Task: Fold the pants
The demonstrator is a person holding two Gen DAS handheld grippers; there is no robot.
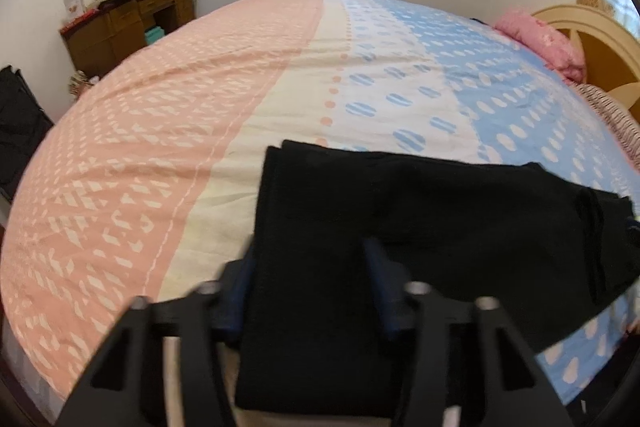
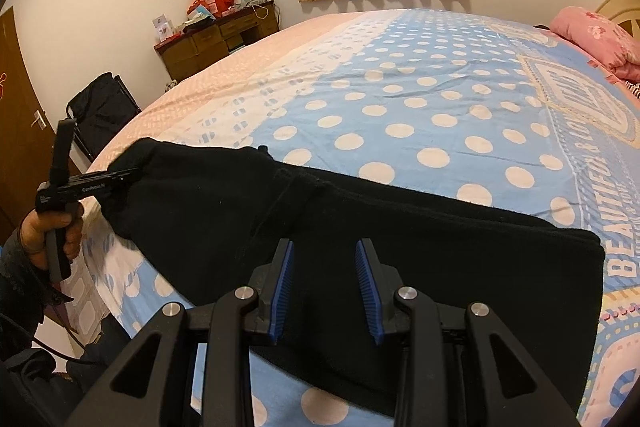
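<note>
1. The black pants (image 2: 360, 247) lie folded lengthwise in a long band across the near edge of the bed (image 2: 420, 99), on its blue polka-dot and pink-patterned cover.

2. My right gripper (image 2: 325, 291) hangs just above the middle of that band with its jaws spread apart; the blue ribbed pads (image 2: 283, 291) face each other across bare black cloth and hold nothing. Whether the tips touch the fabric I cannot tell.

3. My left gripper (image 1: 310, 287) sits at the left end of the pants (image 1: 400, 227), where the cloth drapes over the bed's edge (this view is blurred). A strip of fabric runs between its two fingers (image 1: 378, 275), which stand wide on either side of it, so the jaws look parted rather than pinched; I cannot say for certain whether they press the cloth.

4. From my right-wrist view, the left gripper (image 2: 120, 177) shows side-on, its tip meeting the bunched end of the pants, with my left hand (image 2: 48, 231) wrapped around the handle.

5. A pink pillow (image 2: 596, 35) rests at the head of the bed, well apart from the pants.
</note>
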